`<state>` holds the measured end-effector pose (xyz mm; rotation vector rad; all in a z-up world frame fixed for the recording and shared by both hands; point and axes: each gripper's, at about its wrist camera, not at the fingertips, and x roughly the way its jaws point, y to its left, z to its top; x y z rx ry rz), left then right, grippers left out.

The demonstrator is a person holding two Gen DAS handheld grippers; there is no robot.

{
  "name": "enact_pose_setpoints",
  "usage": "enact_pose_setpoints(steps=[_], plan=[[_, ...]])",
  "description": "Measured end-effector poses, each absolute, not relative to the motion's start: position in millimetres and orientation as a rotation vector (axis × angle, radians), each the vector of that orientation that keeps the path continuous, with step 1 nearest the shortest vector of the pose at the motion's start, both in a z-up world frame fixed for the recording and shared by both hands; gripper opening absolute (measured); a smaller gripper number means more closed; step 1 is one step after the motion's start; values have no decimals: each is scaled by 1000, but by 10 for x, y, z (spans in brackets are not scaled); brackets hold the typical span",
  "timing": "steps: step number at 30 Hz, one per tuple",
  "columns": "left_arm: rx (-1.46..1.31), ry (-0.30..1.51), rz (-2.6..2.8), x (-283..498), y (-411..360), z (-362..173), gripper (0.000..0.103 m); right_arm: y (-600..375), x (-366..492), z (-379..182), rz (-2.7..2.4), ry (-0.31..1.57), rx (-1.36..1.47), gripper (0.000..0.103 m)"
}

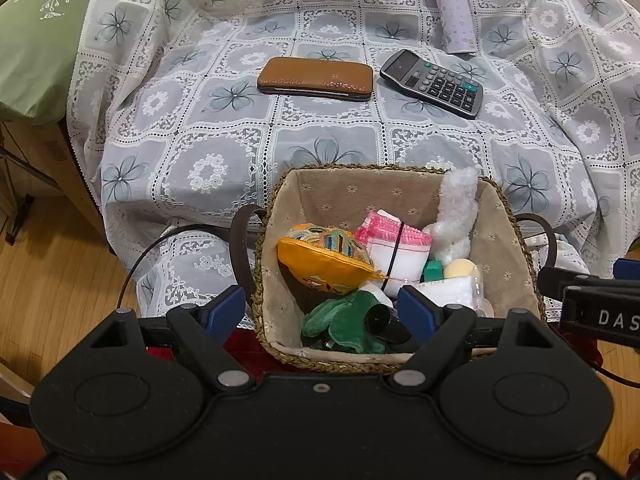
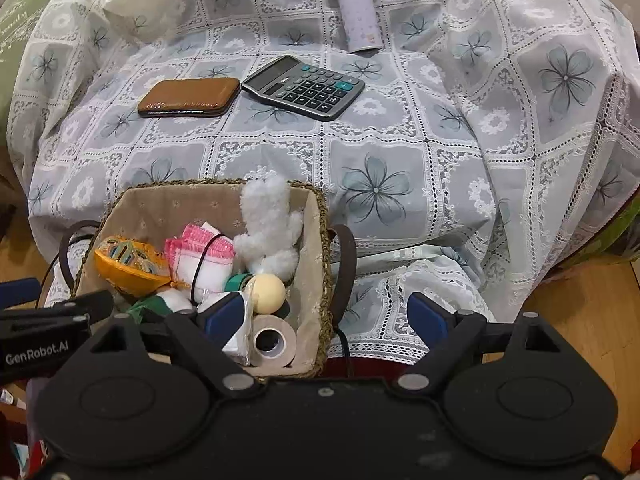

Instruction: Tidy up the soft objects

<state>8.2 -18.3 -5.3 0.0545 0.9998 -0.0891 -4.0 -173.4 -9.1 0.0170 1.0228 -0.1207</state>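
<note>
We take the basket (image 1: 516, 240) as landmark; it stands at the near edge of the tabletop (image 1: 224, 152), which a lace floral cloth covers. Inside it we see an orange pouch (image 1: 320, 258), a pink-edged cloth (image 1: 396, 246), a white plush (image 1: 456, 216), a green cloth (image 1: 340, 320), a cream ball (image 2: 267, 292) and a tape roll (image 2: 272, 342).

Beyond the basket lie a brown wallet (image 1: 315, 79) and, to the wallet's right, a calculator (image 1: 432, 82). Farther back stands a lilac bottle (image 1: 454, 10). Left of the basket, at the far corner, a green cushion (image 1: 36, 40) carries the word "Beauty".

The left tool (image 1: 320, 316) is released, its fingers spread over the basket's near left part, grasping nothing. The right tool (image 2: 326, 318) is likewise released, straddling the basket's right wall, empty. In the right wrist view the left tool's body reads "GenRobot.AI"; in the left wrist view the right tool's body shows "DAS", the rest cut off.
</note>
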Motion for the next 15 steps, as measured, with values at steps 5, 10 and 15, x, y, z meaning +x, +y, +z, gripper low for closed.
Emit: enact_pose_setpoints(steps=[5, 10, 15], plan=[[55, 1001, -88, 84, -180, -49, 80, -1754, -40, -111, -132, 1030, 33, 89], [55, 1003, -86, 91, -179, -50, 80, -1744, -43, -124, -135, 1034, 39, 89], [55, 1004, -85, 91, -178, -54, 80, -1736, -42, -128, -134, 1038, 41, 89]])
